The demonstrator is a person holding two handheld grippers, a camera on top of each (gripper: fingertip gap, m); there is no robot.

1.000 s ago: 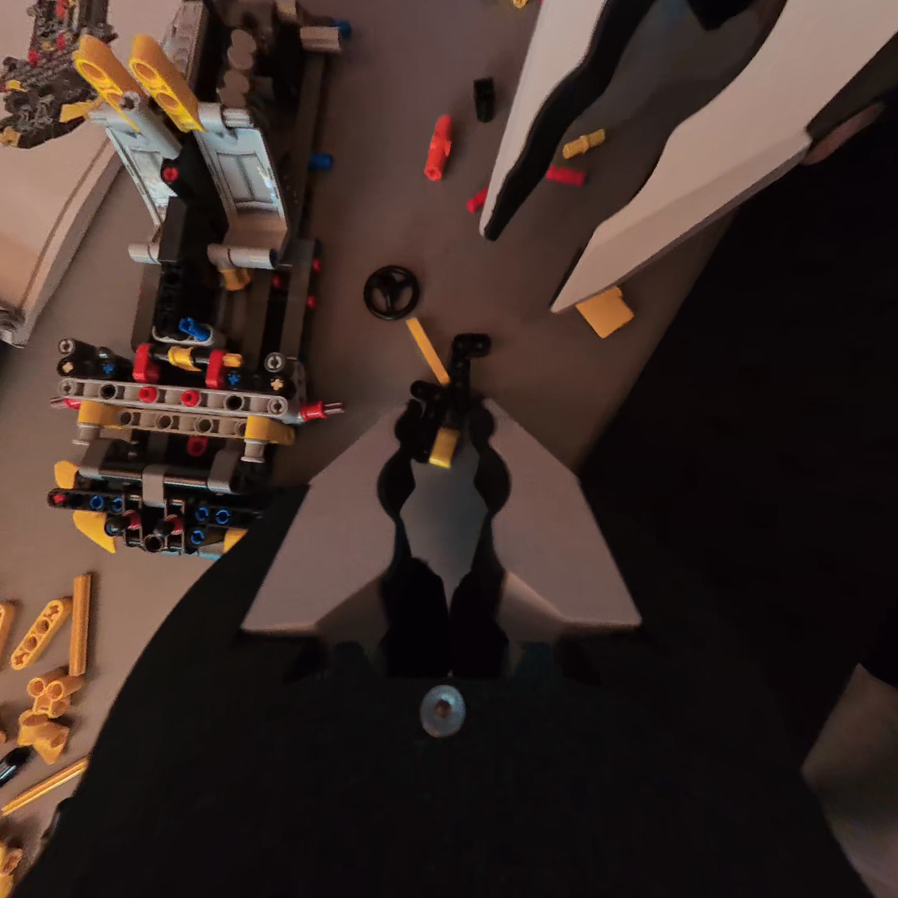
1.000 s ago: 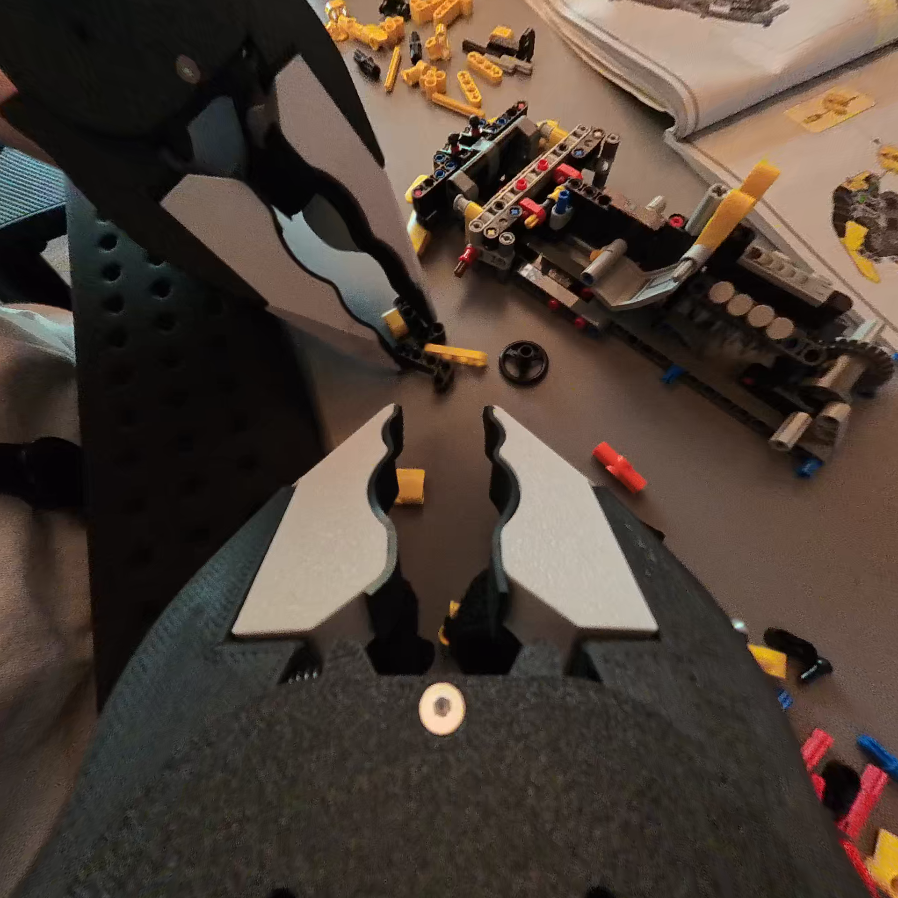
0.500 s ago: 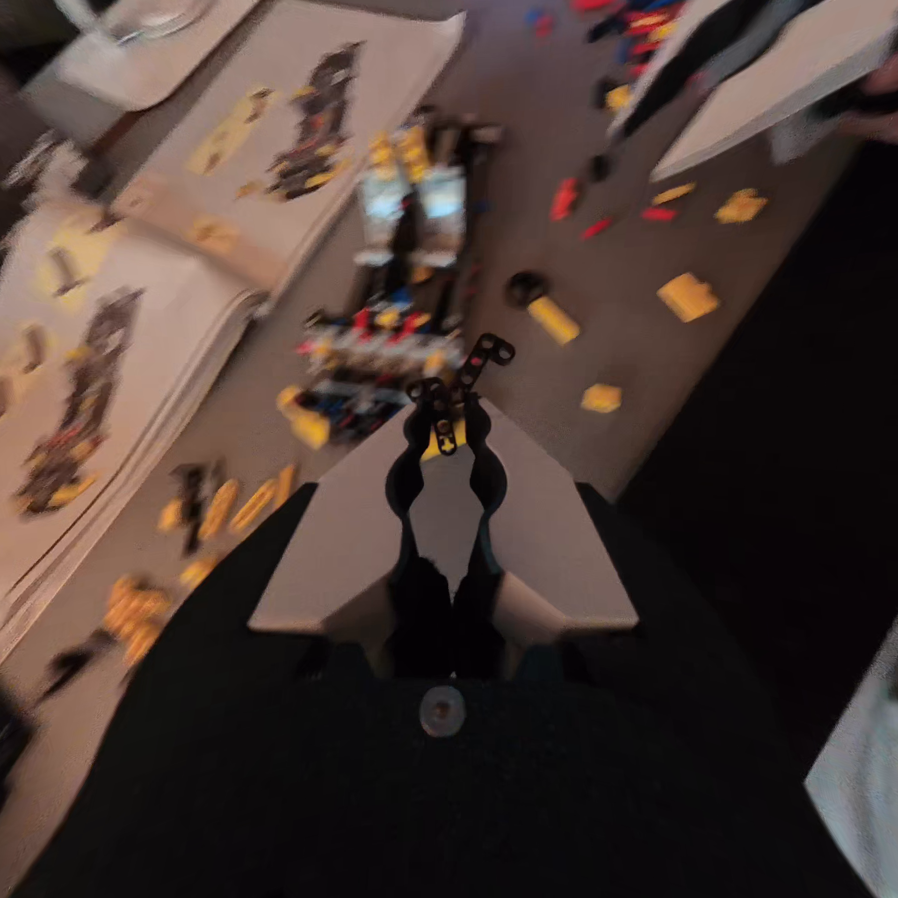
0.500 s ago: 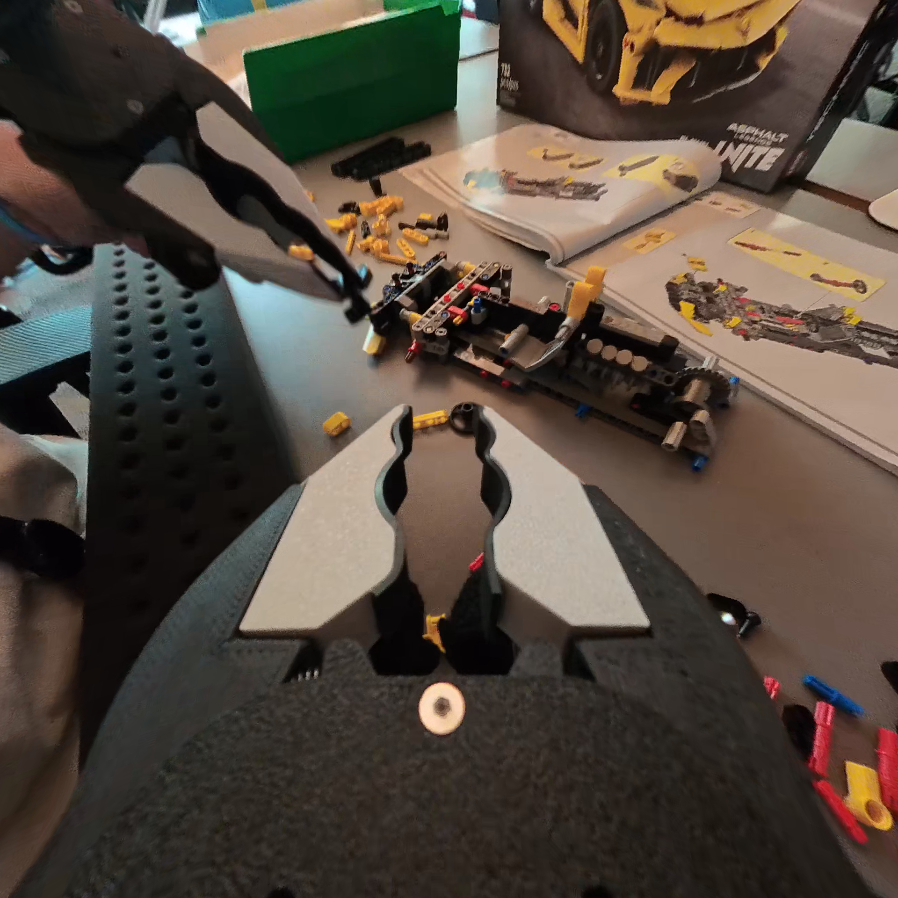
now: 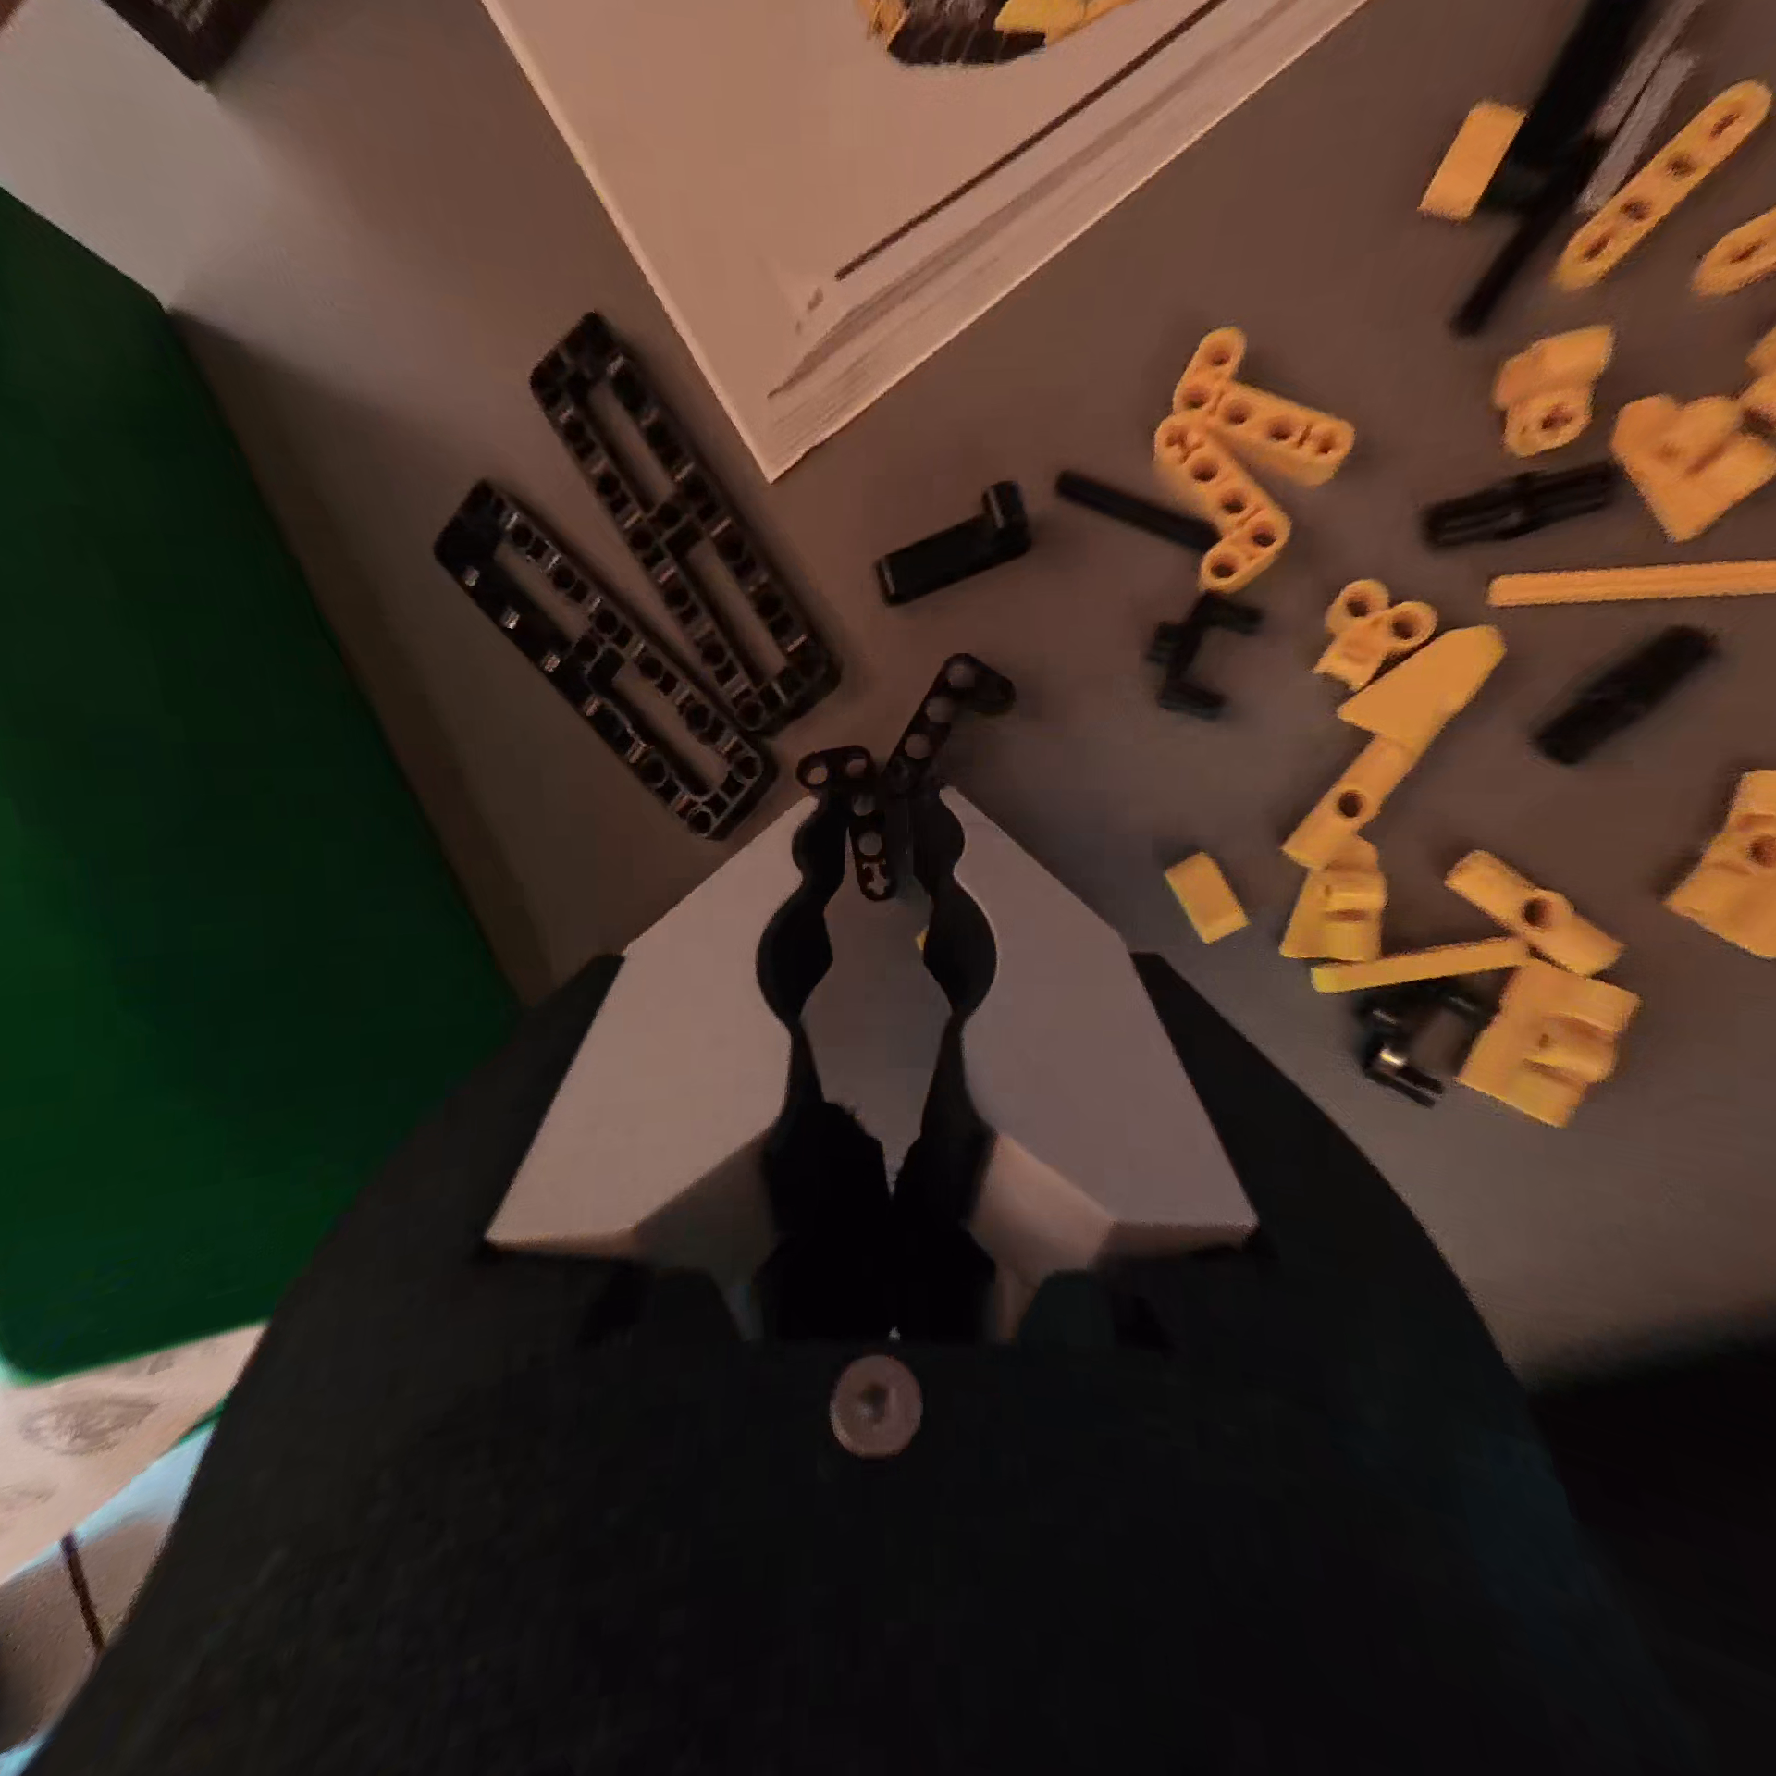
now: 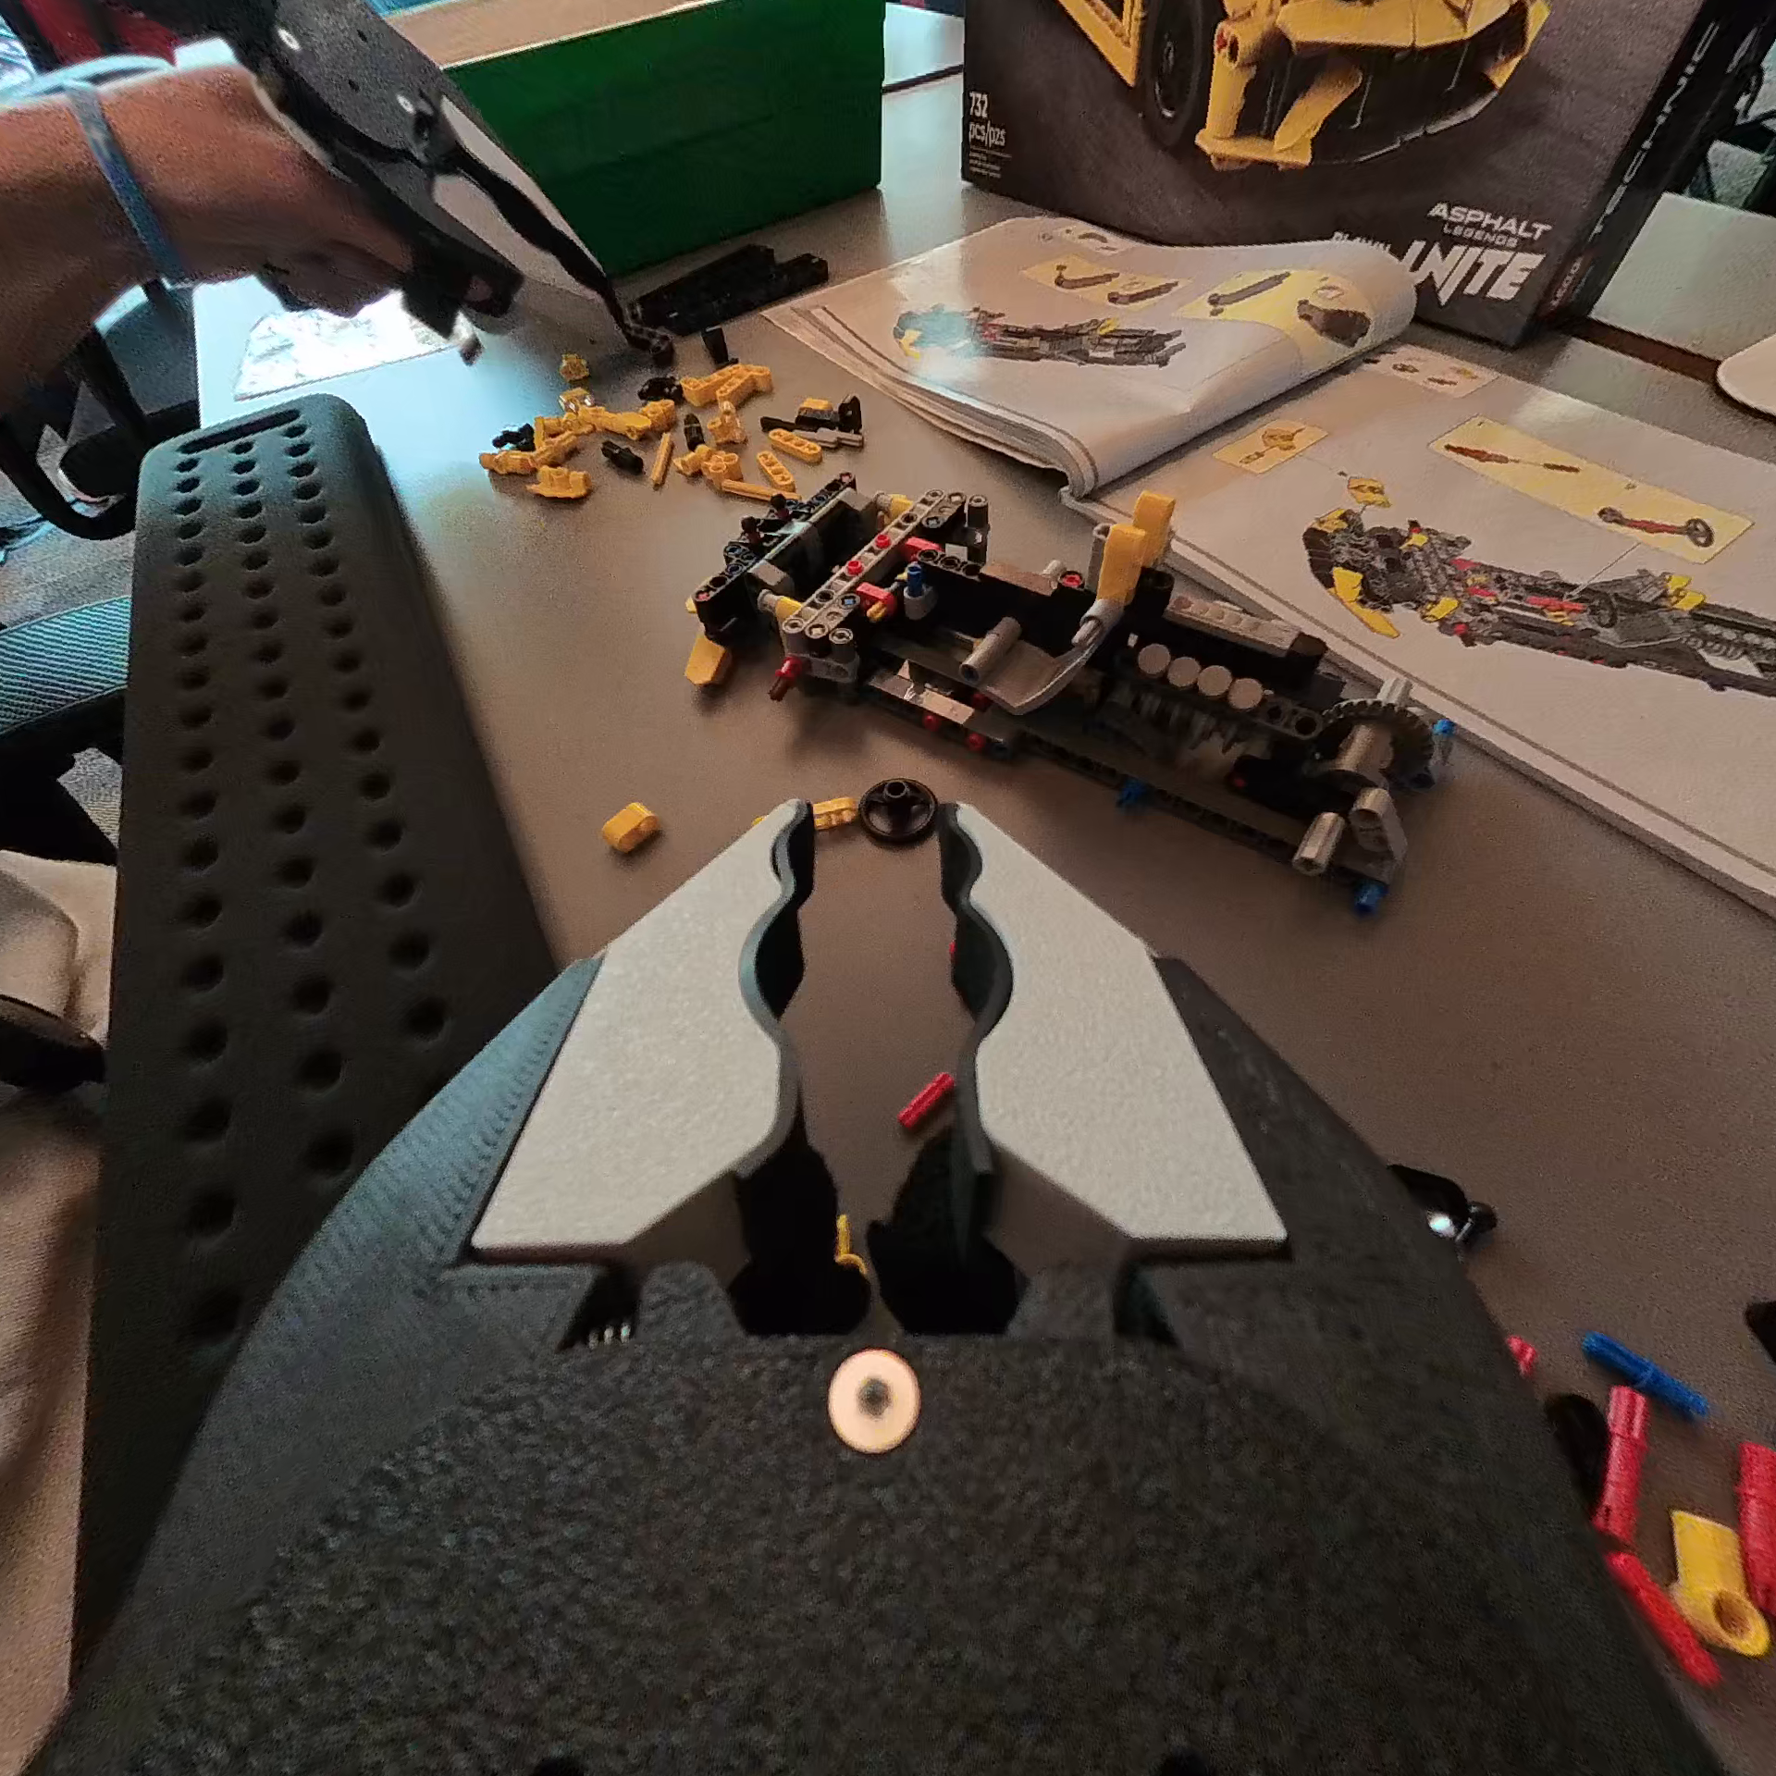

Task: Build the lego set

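Lego: left gripper (image 5: 876,817) jaws clamp two black beams (image 5: 899,778); right gripper (image 6: 875,826) jaws agape, empty.

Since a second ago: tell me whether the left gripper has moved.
Yes. The left gripper, shut on black beams, went from beside the steering wheel away to the yellow parts pile near the green box.

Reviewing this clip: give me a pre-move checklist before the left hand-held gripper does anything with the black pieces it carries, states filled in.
1. Left hand-held gripper shut on black beams: ok.
2. Beams joined to each other: cannot tell.
3. Beams clear of black frames on the table: ok.
4. Right hand-held gripper open, empty: ok.
5. Chassis free of both grippers: ok.
6. Instruction booklet open: ok.
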